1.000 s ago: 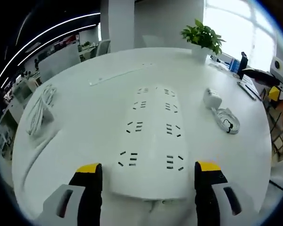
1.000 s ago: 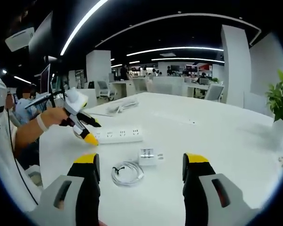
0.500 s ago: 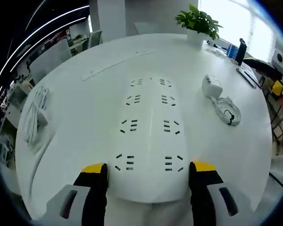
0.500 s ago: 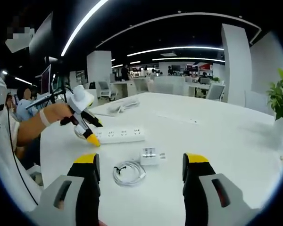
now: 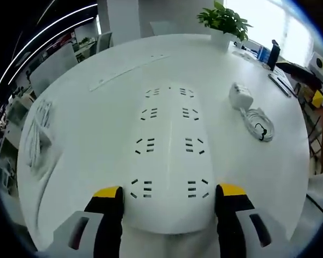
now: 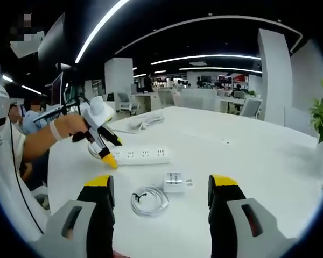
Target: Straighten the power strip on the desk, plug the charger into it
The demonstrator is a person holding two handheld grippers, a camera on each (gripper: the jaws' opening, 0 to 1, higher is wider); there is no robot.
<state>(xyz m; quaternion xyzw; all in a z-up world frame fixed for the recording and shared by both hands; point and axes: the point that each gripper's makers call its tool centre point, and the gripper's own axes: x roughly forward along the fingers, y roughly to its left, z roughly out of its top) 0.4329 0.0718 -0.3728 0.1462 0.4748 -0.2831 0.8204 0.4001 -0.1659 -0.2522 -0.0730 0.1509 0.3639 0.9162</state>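
A white power strip (image 5: 169, 156) lies lengthwise on the white round desk (image 5: 91, 145), its near end between my left gripper's (image 5: 169, 201) yellow-tipped jaws. Both jaws touch its sides. In the right gripper view the left gripper (image 6: 109, 157), held by a hand, sits at the left end of the power strip (image 6: 142, 156). A white charger (image 5: 241, 97) with its coiled cable (image 5: 259, 128) lies right of the strip. My right gripper (image 6: 161, 187) hovers open above the desk, with the charger (image 6: 174, 181) and cable (image 6: 149, 200) lying beyond its jaws.
A potted plant (image 5: 223, 19) stands at the desk's far edge. A bundle of white cable (image 5: 37, 134) lies to the left. A thin white strip (image 5: 129, 72) lies across the far side. Small items (image 5: 280, 88) lie at the right edge. A person (image 6: 5, 145) sits at the desk.
My left gripper's jaws have drawn a little closer together around the strip's near end, and that view has moved slightly forward. The right gripper view shifted slightly.
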